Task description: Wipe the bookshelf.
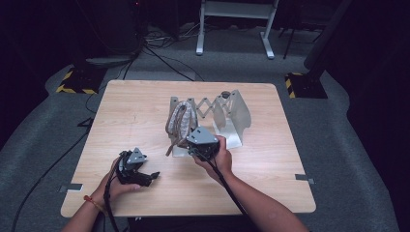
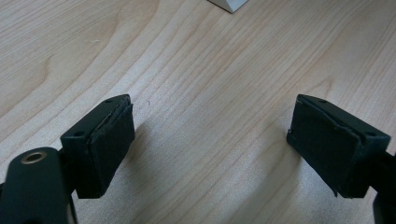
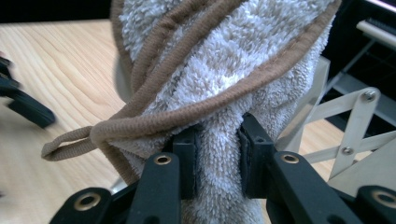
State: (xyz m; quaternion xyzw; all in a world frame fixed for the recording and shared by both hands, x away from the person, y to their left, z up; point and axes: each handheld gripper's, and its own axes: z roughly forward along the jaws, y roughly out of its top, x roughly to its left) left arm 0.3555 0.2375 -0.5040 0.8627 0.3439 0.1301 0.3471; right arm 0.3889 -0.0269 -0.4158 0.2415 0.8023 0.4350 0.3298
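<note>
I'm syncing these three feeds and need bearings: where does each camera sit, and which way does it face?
High view: above the person's side, facing forward and down on the table; forearms, both hands.
Left gripper view: on the left gripper, facing bare wood; its open jaws.
Right gripper view: on the right gripper, facing the towel it pinches on the rack.
Shared: towel and rack in the high and right gripper views.

No readable text, labels, brands, numbers or signs on anything.
</note>
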